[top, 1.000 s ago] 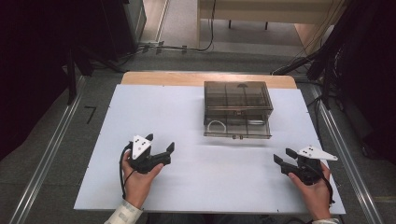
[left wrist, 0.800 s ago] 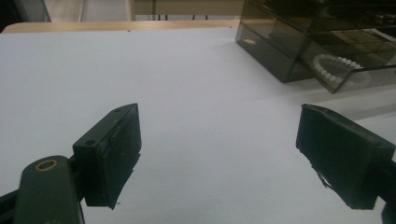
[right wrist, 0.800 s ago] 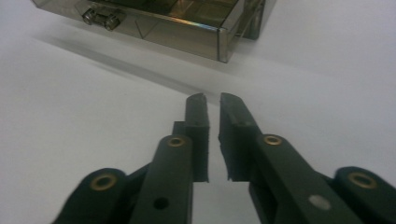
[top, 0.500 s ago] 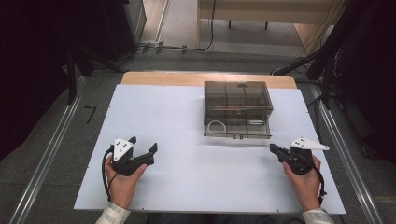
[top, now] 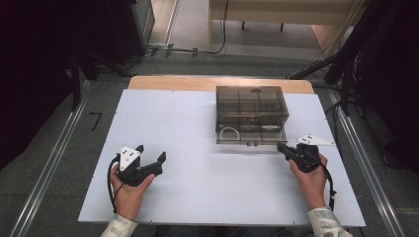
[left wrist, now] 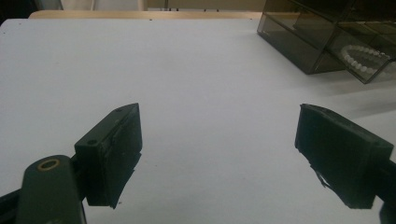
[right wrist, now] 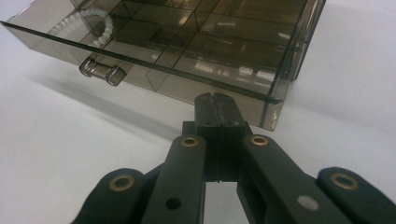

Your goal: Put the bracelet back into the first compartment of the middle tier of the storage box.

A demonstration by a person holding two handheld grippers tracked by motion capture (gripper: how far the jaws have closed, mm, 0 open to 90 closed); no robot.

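Fingers of left gripper [top: 149, 157] spread wide over bare white tabletop [top: 197, 182], holding nothing. Farther right, smoky clear drawer box [top: 252, 114] toward the tabletop's far edge, drawer [right wrist: 154, 51] pulled partly out, white bead string [right wrist: 88, 21] inside. Right gripper [top: 283, 147] closed on nothing, tips just beside the drawer's front corner. Probably best pressed squarely, slowly, near the handle [right wrist: 100, 71]. Around: grey floor, dark surroundings, cables.

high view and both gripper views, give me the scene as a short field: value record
surface: white table
box: smoky clear drawer box, drawer pulled partly out
contents: white bead bracelet in the drawer
left hand-held gripper: jaws wide open, nothing held
right hand-held gripper: jaws shut, empty, tips at the drawer's front corner; contact unclear
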